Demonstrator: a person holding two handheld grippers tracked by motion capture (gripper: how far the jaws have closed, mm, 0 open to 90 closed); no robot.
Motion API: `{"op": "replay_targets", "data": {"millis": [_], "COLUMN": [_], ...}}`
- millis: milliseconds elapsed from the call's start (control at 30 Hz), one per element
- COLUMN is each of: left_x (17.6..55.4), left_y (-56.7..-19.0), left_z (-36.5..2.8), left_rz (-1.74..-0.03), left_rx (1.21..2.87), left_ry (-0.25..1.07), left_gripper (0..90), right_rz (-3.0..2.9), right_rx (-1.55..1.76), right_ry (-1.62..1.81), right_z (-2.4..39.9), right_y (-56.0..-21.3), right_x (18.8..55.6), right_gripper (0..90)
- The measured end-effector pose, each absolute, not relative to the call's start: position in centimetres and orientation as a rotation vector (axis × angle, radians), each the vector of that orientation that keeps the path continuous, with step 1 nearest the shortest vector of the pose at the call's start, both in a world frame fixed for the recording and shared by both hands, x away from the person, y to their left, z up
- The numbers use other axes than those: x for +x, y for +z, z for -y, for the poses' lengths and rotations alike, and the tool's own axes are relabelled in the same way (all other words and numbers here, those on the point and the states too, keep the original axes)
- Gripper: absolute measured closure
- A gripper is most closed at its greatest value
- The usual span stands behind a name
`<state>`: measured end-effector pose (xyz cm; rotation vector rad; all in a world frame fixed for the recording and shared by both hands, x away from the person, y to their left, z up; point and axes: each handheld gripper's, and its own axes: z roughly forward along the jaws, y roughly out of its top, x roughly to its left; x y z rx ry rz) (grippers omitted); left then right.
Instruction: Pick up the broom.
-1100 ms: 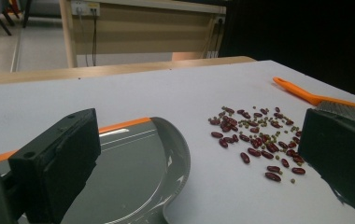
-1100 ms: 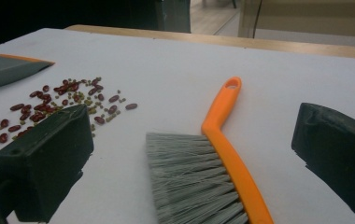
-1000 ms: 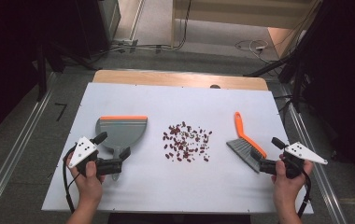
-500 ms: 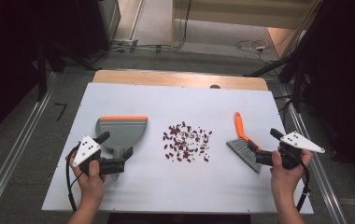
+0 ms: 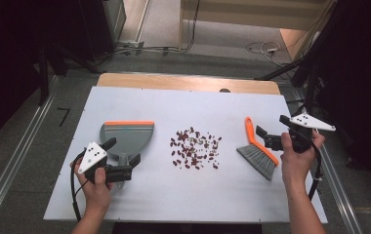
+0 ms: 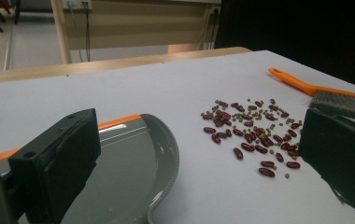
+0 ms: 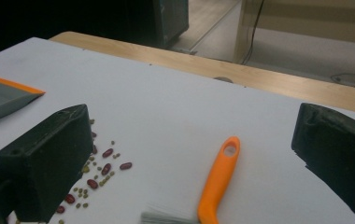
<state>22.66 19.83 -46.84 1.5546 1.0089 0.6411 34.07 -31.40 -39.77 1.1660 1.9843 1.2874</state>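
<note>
A grey dustpan [image 5: 127, 136] with an orange edge lies left of centre on the white table [image 5: 222, 107]. A scatter of red beans and small green ones [image 5: 195, 148] sits mid-table. To their right lies a brush [image 5: 257, 151] with an orange handle and grey bristles. My left gripper [image 5: 123, 152] is open at the dustpan's near end, its jaws either side of the pan's handle. Just right of the brush handle, my right gripper [image 5: 273, 126] is held open. In the left gripper view the dustpan [image 6: 133, 158] and beans [image 6: 250, 128] lie ahead; in the right gripper view, the brush handle [image 7: 217, 179].
The table's wooden back edge [image 5: 188, 82] runs along the far side, with floor and cables [image 5: 261, 48] beyond. Bare white surface stretches behind the beans and along the front edge. Metal rails [image 5: 12, 161] flank the table on both sides.
My right gripper has moved away from the front edge, up alongside the brush handle. The left gripper has barely shifted at the dustpan.
</note>
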Motion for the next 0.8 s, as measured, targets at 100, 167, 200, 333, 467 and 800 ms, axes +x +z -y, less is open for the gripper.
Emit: {"op": "replay_targets", "data": {"millis": [100,167,200,333,467,800], "left_x": [22.7,22.7,22.7,22.7,22.7,22.8], "left_y": [-46.9,-46.9,-46.9,-46.9,-46.9,-46.9], "left_z": [-19.8,-19.8,-19.8,-19.9,-19.8,-19.7], "left_rz": [-1.008,-1.007,-1.007,-1.009,-1.003,-0.996], "left_rx": [1.557,1.560,1.560,1.560,1.563,1.577], "left_ry": [0.641,0.640,0.639,0.633,0.630,0.628], "left_gripper": [0.0,0.0,0.0,0.0,0.0,0.0], "right_rz": [-2.021,-2.036,-2.060,-2.146,-2.245,-2.344], "right_rx": [1.182,1.190,1.194,1.255,1.315,1.433], "right_ry": [1.234,1.217,1.207,1.153,1.058,0.885], "right_z": [31.0,30.9,30.9,30.6,30.1,29.3], "right_y": [-40.1,-40.3,-40.6,-42.1,-44.4,-47.2], "right_x": [35.6,36.0,36.4,37.6,38.7,39.5], "right_gripper": [0.0,0.0,0.0,0.0,0.0,47.1]}}
